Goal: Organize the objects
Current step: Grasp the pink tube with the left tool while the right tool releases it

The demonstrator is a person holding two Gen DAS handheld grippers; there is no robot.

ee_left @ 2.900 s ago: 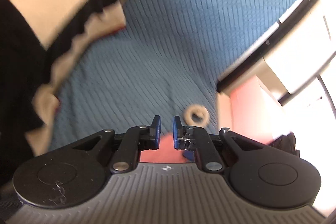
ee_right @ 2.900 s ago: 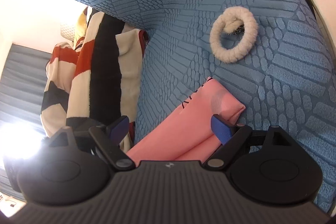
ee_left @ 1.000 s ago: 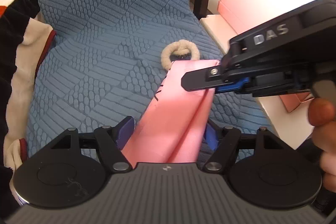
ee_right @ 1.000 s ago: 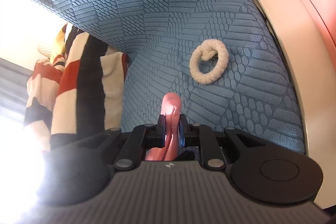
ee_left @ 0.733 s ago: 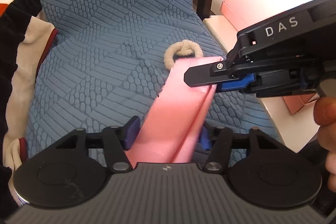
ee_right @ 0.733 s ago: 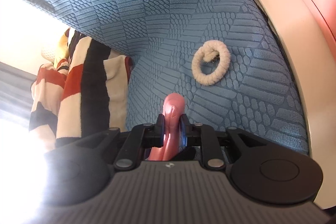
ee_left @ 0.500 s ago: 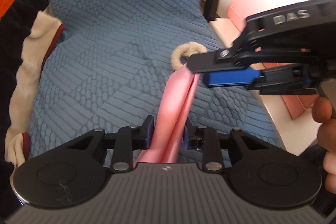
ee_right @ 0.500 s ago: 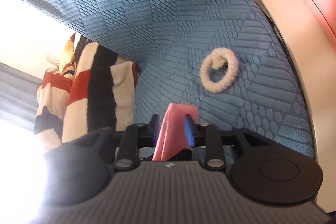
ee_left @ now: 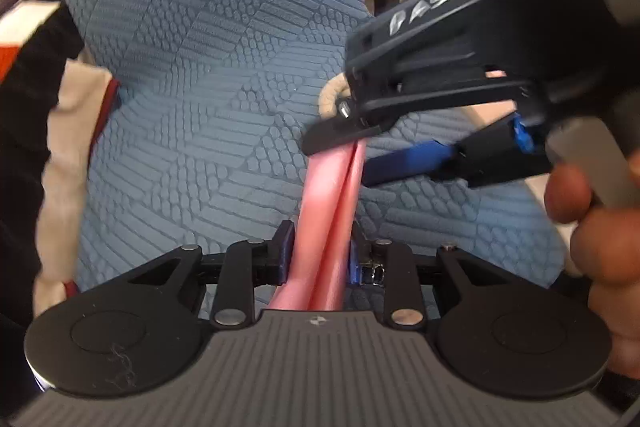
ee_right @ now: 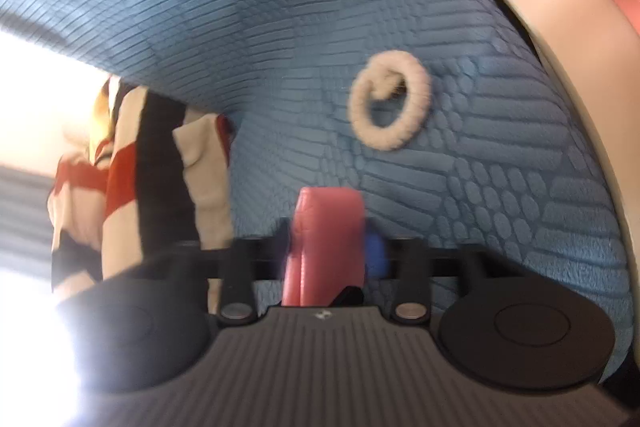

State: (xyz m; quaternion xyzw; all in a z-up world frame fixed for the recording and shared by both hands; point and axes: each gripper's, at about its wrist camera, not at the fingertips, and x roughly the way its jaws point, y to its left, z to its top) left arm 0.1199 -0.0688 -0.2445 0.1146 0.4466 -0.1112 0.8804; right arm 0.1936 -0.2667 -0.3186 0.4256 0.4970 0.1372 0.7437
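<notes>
Above the blue textured cover (ee_left: 208, 75), a folded pink pouch (ee_left: 328, 227) spans both tools — the left gripper (ee_left: 318, 255) pinches its near end, and the right gripper (ee_right: 330, 247), jaws just closing, clamps its far end. A cream rope ring (ee_right: 390, 101) lies beyond, beside a striped blanket (ee_right: 132, 163).

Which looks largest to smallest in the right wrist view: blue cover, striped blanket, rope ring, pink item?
1. blue cover
2. striped blanket
3. and 4. rope ring and pink item: alike, and the pink item is nearer and partly hidden, so unranked.
</notes>
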